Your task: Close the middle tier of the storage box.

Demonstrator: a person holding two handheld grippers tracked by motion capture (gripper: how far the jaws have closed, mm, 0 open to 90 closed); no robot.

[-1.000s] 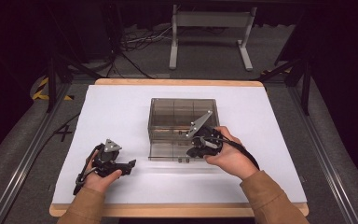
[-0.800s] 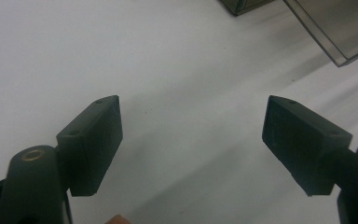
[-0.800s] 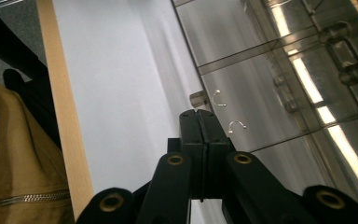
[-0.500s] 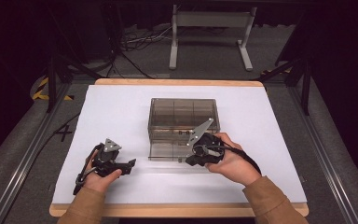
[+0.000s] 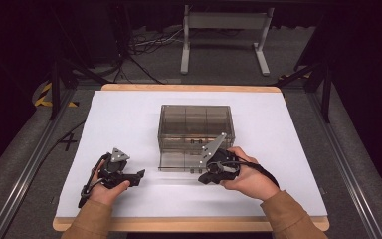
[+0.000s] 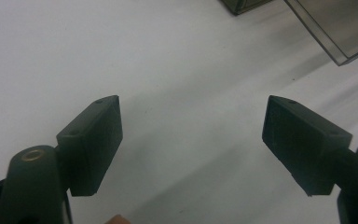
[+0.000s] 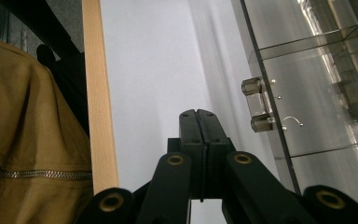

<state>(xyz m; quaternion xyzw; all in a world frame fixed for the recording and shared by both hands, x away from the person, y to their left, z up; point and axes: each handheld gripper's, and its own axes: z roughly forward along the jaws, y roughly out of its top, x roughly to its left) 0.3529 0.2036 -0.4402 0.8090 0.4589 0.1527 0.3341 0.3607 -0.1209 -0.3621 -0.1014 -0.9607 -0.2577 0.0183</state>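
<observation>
A smoky clear plastic box (image 5: 196, 122) with inner dividers stands at the table's middle. Its front flap (image 5: 179, 163) lies folded down on the white surface. My right gripper (image 5: 204, 178) sits at the flap's right end, jaws pressed together with nothing between them. In the right gripper view the shut right gripper (image 7: 198, 113) points along the table beside the box wall (image 7: 317, 70), close to two small clear knobs (image 7: 256, 105). My left gripper (image 5: 138, 176) rests on the table left of the flap. Its left gripper view shows it (image 6: 193, 105) wide open over bare white surface.
The white table top (image 5: 119, 114) has a wooden rim (image 7: 95, 93). A brown sleeve (image 7: 28, 121) lies near the front edge. A corner of the box (image 6: 340, 28) shows beyond the left jaws. Dark floor, cables and a metal stand lie beyond the table.
My right gripper has slid a little toward the table's near edge along the flap's right end, staying shut. The left gripper has not moved.
</observation>
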